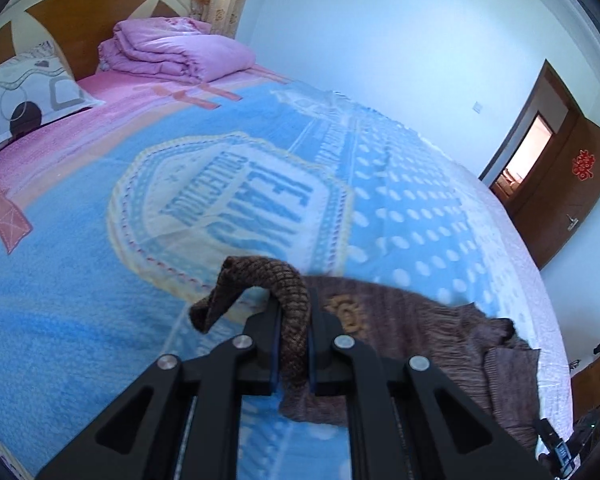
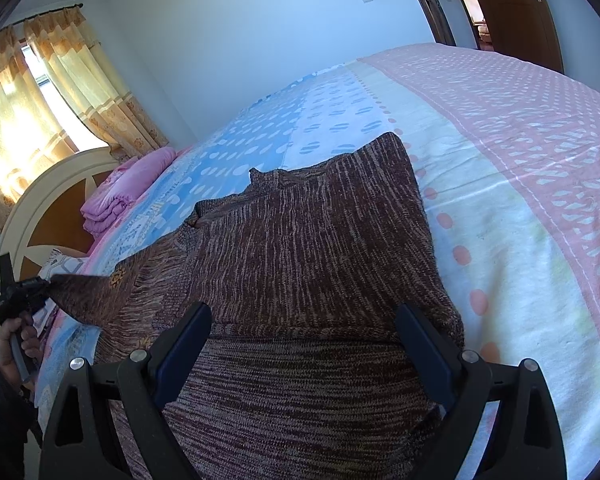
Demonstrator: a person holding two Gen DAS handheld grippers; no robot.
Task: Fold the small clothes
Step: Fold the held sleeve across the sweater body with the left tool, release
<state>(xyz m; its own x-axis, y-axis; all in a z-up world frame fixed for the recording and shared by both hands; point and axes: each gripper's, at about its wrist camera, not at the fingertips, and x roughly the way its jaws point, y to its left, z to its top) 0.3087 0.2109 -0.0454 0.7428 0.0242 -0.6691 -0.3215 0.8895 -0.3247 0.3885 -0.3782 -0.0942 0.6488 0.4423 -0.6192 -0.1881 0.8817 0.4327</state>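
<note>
Two tools work over one brown knit sweater (image 2: 312, 248), which lies spread on the blue patterned blanket (image 1: 80, 320) that covers the bed. Left tool (image 1: 294, 340) is clenched on the sweater's ribbed edge (image 1: 288, 280): the knit strip runs between the two pads and curls over their tips, lifted clear of the blanket. In the right wrist view the same tool (image 2: 24, 292) appears at the sweater's far left corner, held by a hand (image 2: 18, 344), with the cloth pulled up into a taut point. Right tool (image 2: 304, 344) is released, its fingers spread wide above the sweater's near part, with the knit showing between them (whether the pads touch the cloth cannot be told). A folded layer of the sweater lies across its middle, its edge running just beyond the right tool's tips. Beyond the sweater, toward the wooden headboard (image 1: 88, 20), sit a folded pink quilt (image 1: 172, 50) and a patterned pillow (image 1: 28, 88).
</note>
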